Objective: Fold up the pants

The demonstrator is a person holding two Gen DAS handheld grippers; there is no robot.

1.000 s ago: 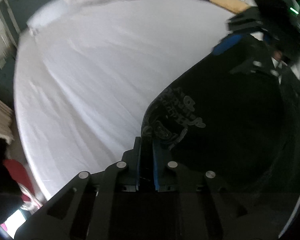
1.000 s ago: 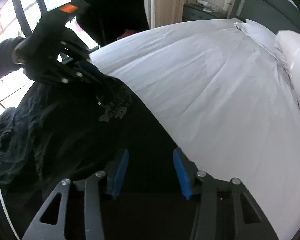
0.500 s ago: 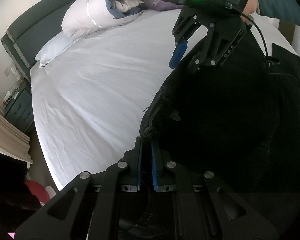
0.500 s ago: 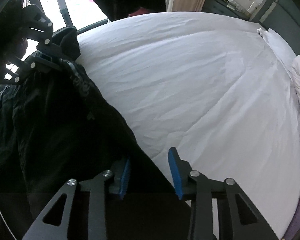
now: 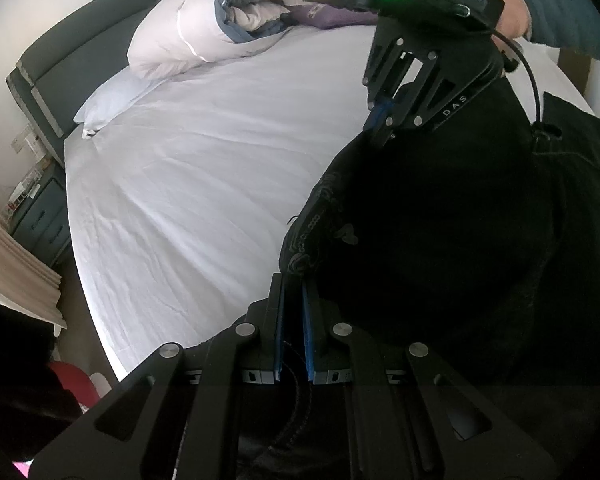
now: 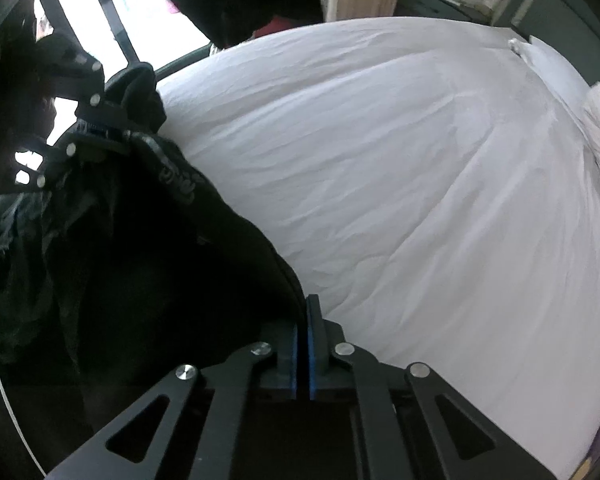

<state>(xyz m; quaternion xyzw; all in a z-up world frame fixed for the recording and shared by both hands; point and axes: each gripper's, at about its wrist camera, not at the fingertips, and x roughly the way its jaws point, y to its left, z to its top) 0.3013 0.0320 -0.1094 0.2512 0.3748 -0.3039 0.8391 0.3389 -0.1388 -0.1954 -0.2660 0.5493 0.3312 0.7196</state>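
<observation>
I have the black pants (image 5: 440, 248) pinched at two points along their top edge, hanging over the near right part of the bed's white sheet (image 5: 204, 184). My left gripper (image 5: 292, 292) sits low and near, its blue pads drawn tight together with the printed hem of the pants clamped between them. In the same view my right gripper (image 5: 380, 120) comes down from the far right, tilted steeply with its fingers aimed at the fabric, and the bare hand (image 5: 508, 16) holding it shows at the upper right with a blue sleeve behind it.

From the right wrist, the right gripper (image 6: 303, 320) has its pads pressed nearly flush on the dark edge of the pants (image 6: 140, 260), which stretch away to the far left up to the left gripper (image 6: 116, 136), where cloth bunches around its fingers. The fabric between the two grips hangs slack. A rolled duvet (image 5: 204, 28) and a pillow (image 5: 108, 100) lie at the far headboard end.
</observation>
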